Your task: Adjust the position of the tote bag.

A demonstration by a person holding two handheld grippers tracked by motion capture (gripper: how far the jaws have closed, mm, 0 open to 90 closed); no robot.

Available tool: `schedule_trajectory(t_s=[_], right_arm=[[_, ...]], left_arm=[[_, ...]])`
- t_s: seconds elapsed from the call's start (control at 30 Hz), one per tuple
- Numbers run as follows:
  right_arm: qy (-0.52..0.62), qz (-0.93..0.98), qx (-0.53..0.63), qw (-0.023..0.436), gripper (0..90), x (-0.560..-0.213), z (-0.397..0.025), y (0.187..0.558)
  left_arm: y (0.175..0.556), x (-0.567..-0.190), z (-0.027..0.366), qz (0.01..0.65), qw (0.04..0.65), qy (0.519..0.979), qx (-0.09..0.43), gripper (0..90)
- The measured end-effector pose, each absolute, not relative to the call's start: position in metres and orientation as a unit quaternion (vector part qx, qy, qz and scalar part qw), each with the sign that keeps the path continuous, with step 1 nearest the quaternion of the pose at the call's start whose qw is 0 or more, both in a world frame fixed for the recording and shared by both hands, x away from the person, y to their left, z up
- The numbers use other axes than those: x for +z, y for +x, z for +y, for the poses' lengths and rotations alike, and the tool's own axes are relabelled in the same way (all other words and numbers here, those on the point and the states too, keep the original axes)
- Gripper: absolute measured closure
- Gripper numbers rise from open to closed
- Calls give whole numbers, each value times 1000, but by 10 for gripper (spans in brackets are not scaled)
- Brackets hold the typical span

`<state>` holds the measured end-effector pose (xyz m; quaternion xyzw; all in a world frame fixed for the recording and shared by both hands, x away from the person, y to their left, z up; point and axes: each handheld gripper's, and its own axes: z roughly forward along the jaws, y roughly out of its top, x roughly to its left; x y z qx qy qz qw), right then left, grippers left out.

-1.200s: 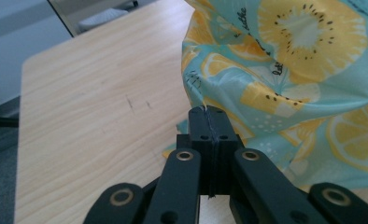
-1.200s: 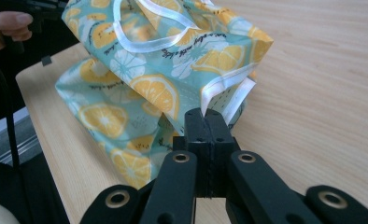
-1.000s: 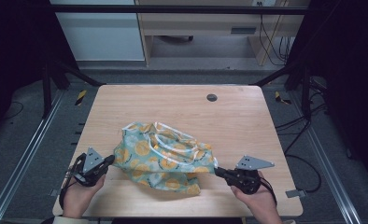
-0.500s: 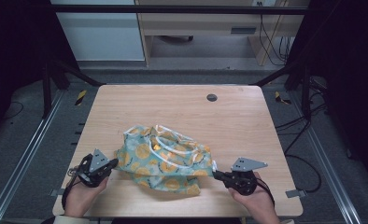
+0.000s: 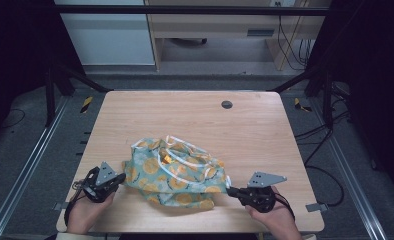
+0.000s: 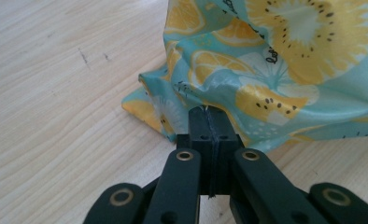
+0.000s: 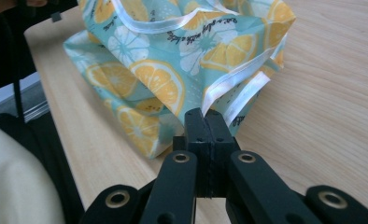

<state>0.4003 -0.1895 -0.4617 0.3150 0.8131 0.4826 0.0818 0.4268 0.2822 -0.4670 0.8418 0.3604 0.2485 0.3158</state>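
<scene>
A crumpled teal cloth point(image 5: 174, 171) printed with orange and lemon slices and edged in white trim is seen lying on the near half of the wooden table point(image 5: 265, 130), between the two hands. The left tongs point(image 5: 119, 178) are pressed together on the cloth's left edge, a fold being pinched at the jaw tips in the left gripper view point(image 6: 210, 119). The right tongs point(image 5: 231, 190) are likewise clamped on the cloth's right corner, beside the white trim point(image 7: 231, 88). A small dark round grommet point(image 5: 227, 104) is set in the table's far half, well apart from the cloth.
</scene>
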Motion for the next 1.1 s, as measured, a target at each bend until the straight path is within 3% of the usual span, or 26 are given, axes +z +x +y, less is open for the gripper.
schedule_trajectory(t_s=[0.53, 0.67, 0.7, 0.73, 0.77, 0.83, 0.87, 0.93, 1.1], right_arm=[[317, 854, 403, 93, 885, -479, -180, 409], [330, 842, 413, 104, 730, -477, -183, 410], [330, 842, 413, 104, 730, -477, -183, 410], [341, 833, 422, 108, 615, -476, -185, 410], [341, 833, 422, 108, 615, -476, -185, 410], [349, 826, 429, 112, 562, -474, -187, 411], [352, 821, 433, 119, 474, -473, -189, 410], [355, 818, 436, 121, 404, -472, -189, 410], [360, 813, 440, 128, 279, -470, -188, 411]], left_arm=[[430, -475, 275, 351, 270, 863, 243, 885], [430, -475, 277, 358, 278, 859, 240, 872], [430, -475, 277, 358, 278, 859, 240, 862], [431, -475, 277, 357, 275, 860, 238, 846], [431, -475, 277, 357, 275, 860, 238, 832], [430, -474, 277, 364, 282, 855, 241, 780], [429, -473, 278, 372, 287, 847, 248, 742], [429, -471, 281, 385, 295, 838, 250, 652], [427, -466, 289, 413, 313, 816, 257, 605]])
